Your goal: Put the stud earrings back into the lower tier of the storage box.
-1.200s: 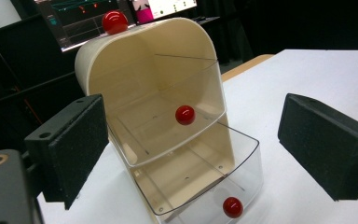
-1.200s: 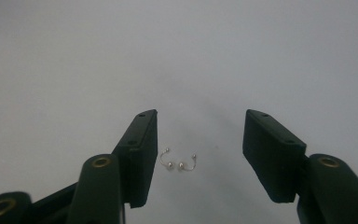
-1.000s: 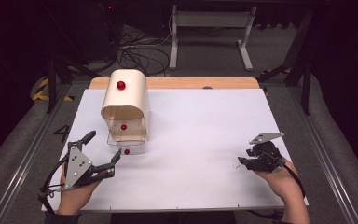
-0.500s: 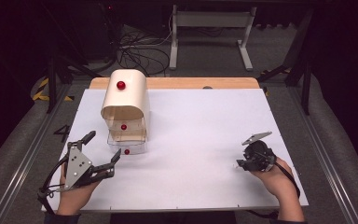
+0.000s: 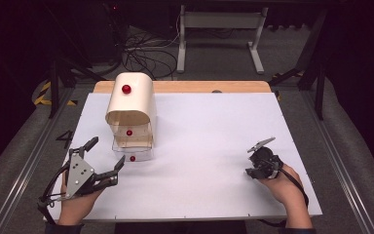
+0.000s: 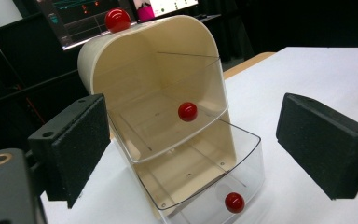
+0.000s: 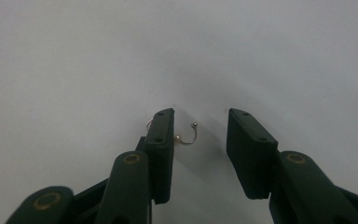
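A cream cabinet (image 5: 131, 105) with clear drawers and red knobs stands at the table's left; its lowest drawer (image 5: 132, 152) is pulled out. My left gripper (image 5: 107, 152) rests just in front of it, open and holding nothing; in the left gripper view the cabinet (image 6: 158, 93) sits between the spread pads (image 6: 81, 140). My right gripper (image 5: 252, 162) points down at the white table on the right. Its jaws have just been closing. A small wire hook with a pearl bead (image 7: 186, 137) lies on the table between them, next to the left pad (image 7: 164, 140), and the right gripper (image 7: 200, 135) is not pressing on it.
A white sheet (image 5: 204, 126) covers the table, with a wooden strip (image 5: 199, 87) along its far edge. Metal rails run along both sides. Cables and a stand's legs (image 5: 219, 29) lie on the floor behind.
My right gripper has sunk slightly toward the table, drifted a little, and its jaws stand narrower. The left gripper and the cabinet have not moved.
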